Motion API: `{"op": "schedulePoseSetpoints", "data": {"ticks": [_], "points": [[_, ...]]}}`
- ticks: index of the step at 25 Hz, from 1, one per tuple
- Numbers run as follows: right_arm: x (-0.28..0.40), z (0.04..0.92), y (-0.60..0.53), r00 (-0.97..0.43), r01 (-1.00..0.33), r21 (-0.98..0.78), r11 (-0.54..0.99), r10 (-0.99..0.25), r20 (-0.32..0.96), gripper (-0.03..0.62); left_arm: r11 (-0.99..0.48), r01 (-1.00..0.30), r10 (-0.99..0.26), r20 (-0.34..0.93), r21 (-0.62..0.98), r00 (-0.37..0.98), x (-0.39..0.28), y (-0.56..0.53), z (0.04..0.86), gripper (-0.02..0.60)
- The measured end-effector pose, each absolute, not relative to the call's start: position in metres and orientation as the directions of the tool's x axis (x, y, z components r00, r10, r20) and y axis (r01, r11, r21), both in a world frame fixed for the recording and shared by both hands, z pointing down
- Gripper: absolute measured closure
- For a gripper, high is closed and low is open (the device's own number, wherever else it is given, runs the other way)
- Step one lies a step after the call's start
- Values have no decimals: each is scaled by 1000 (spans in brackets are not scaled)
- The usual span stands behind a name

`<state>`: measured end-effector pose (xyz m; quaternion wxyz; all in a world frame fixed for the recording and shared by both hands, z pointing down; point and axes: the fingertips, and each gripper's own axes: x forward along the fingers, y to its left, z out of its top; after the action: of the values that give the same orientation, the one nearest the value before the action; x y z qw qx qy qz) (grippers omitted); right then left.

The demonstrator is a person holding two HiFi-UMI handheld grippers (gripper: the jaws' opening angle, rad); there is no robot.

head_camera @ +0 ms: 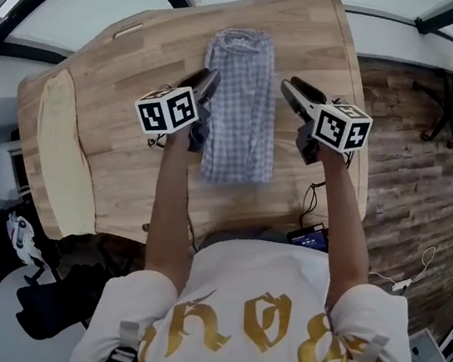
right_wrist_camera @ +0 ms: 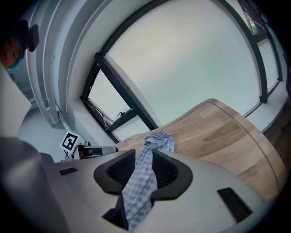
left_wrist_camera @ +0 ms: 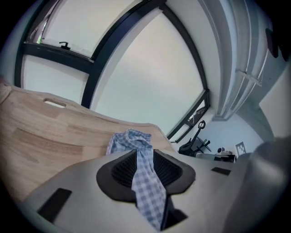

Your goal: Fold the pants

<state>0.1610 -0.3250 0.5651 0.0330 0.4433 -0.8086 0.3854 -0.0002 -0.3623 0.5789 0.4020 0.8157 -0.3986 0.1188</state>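
I'm working on the pants (head_camera: 239, 110), which are lying as a narrow strip along the table (head_camera: 132, 78). The legs look already laid together, and I judge the end-to-end fold not yet done. My left gripper (left_wrist_camera: 145, 166) and right gripper (right_wrist_camera: 144, 170) are each clamping a ridge of checked cloth, jaws nearly together. Beyond them the far end is resting on the wood.

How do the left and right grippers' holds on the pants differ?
The left gripper clamps the pants at their left edge, the right gripper at their right edge. The left gripper's strip of fabric slants down-right in its view; the right gripper's, down-left. Both are shut on the pants.
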Motion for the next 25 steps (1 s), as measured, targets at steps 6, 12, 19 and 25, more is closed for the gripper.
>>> {"op": "schedulePoseSetpoints", "data": {"ticks": [6,12,19,25], "points": [[159,557,-268,-609,-736,-599,314,-693,386,457,-347,-772,-552,550,532,627,-10,-300,580,476],[149,561,-212,-618,-725,-618,304,-682,391,457,-342,-782,-535,576,522,618,-20,-243,583,475],[137,590,-149,-630,-711,-658,246,-638,442,437,-312,-809,-496,641,497,585,-38,-179,602,441],[122,633,-105,-642,-702,-690,177,-576,506,406,-263,-821,-423,704,507,570,-50,-127,632,372]]}}
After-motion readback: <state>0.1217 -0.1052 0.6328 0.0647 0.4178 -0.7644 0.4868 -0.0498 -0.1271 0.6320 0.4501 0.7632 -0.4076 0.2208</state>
